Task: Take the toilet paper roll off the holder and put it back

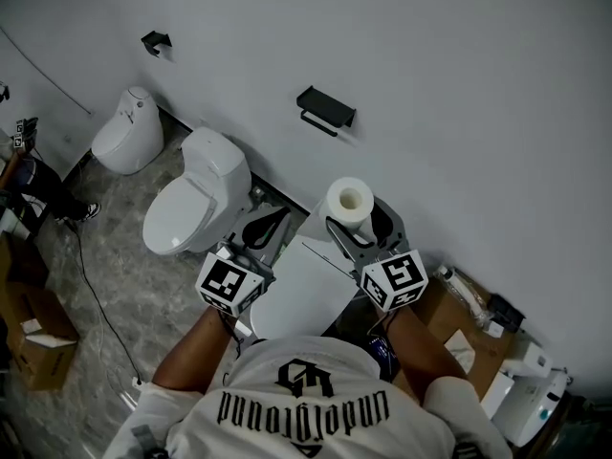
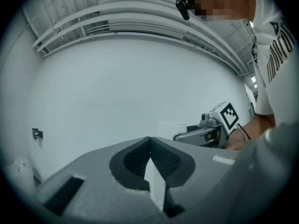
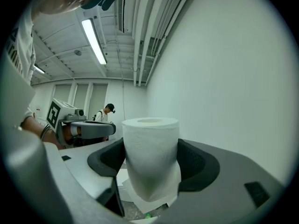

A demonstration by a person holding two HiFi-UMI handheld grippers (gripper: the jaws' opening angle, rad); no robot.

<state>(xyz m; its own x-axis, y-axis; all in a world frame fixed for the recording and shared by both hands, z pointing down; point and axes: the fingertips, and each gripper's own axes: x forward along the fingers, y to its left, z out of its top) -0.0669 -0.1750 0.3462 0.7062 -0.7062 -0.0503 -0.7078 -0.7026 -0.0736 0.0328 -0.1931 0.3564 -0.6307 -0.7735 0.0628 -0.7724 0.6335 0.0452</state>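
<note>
My right gripper (image 1: 356, 220) is shut on the white toilet paper roll (image 1: 348, 202), which it holds upright, below and right of the black wall holder (image 1: 325, 109). In the right gripper view the toilet paper roll (image 3: 150, 157) stands squeezed between the two dark jaw pads of the right gripper (image 3: 152, 164), with a loose sheet hanging under it. My left gripper (image 1: 268, 226) is shut and holds nothing; in the left gripper view the tips of the left gripper (image 2: 150, 146) meet. The holder's bar is bare.
A white toilet (image 1: 196, 194) stands against the wall at the left, with a smaller white unit (image 1: 127, 130) further left. A second black fitting (image 1: 155, 41) is on the wall. Cardboard boxes (image 1: 33, 331) and cables lie on the grey floor. Another toilet's lid (image 1: 296, 295) is directly below me.
</note>
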